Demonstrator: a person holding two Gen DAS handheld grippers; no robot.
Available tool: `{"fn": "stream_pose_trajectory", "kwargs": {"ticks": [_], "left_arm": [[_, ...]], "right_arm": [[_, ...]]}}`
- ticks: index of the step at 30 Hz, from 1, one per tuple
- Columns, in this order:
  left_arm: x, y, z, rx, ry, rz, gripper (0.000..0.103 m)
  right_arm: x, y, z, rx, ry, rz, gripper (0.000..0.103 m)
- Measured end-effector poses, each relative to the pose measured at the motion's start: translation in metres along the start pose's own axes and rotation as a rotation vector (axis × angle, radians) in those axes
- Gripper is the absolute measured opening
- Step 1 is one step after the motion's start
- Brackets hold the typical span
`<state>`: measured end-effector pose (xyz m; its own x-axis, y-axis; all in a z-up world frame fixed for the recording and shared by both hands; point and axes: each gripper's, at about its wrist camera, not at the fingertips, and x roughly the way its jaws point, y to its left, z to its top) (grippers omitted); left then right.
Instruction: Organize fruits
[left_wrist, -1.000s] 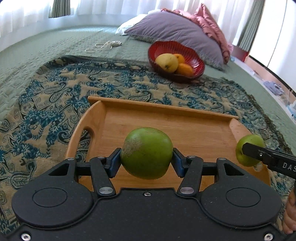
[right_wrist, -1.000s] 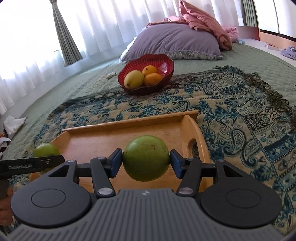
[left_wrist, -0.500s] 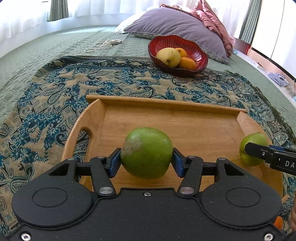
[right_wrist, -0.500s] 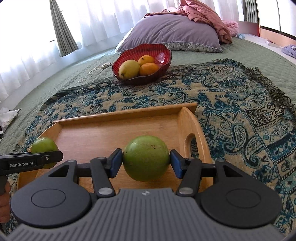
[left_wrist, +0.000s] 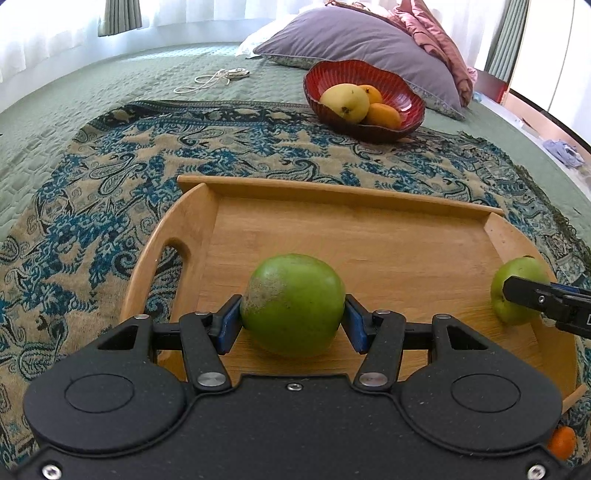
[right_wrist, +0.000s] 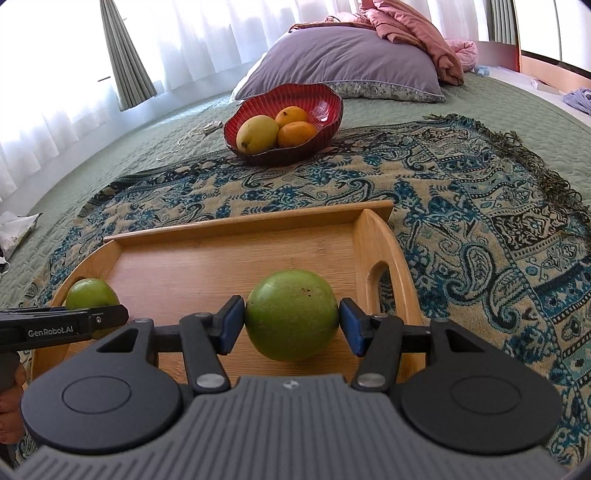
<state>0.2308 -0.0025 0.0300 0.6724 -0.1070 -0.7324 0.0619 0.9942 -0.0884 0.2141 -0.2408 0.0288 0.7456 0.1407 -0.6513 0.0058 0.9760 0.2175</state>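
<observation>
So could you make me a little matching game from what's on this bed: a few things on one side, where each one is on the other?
Things:
1. mango
2. wooden tray
3. white cord
4. green fruit with a rough patch

Places:
A. on the plain green bedspread
B. gripped by the left tool
C. in the red bowl
D. on the patterned blanket

Pairs: 1-C, 2-D, 3-A, 4-B

tray (left_wrist: 369, 236): smooth matt wood | bowl (left_wrist: 384, 79): glossy ribbed red | throw (left_wrist: 92, 184): woven cloth
</observation>
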Motion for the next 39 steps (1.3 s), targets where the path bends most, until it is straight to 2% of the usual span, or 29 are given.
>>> {"fn": "stream_pose_trajectory", "kwargs": {"ticks": [12, 13, 15, 21, 30, 39], "left_arm": [[-0.004, 0.001, -0.002, 0.006, -0.001, -0.007, 0.055], [-0.006, 0.001, -0.004, 0.013, -0.012, -0.006, 0.056], [-0.01, 0.0, -0.005, 0.034, -0.033, 0.006, 0.068], [-0.023, 0.002, -0.009, 0.056, -0.056, -0.004, 0.079], [-0.046, 0.006, -0.03, 0.066, -0.077, -0.031, 0.086], [-0.08, 0.003, -0.056, 0.108, -0.122, -0.064, 0.089]], "right_arm": [[-0.001, -0.001, -0.002, 0.004, 0.001, 0.006, 0.06], [-0.002, -0.002, -0.003, 0.007, 0.001, 0.008, 0.063], [-0.004, -0.003, -0.004, 0.009, 0.001, 0.014, 0.063], [-0.012, -0.006, -0.009, -0.009, -0.009, 0.017, 0.066], [-0.029, -0.01, -0.02, -0.026, -0.014, 0.028, 0.071], [-0.043, -0.009, -0.032, -0.071, -0.01, 0.028, 0.071]]}}
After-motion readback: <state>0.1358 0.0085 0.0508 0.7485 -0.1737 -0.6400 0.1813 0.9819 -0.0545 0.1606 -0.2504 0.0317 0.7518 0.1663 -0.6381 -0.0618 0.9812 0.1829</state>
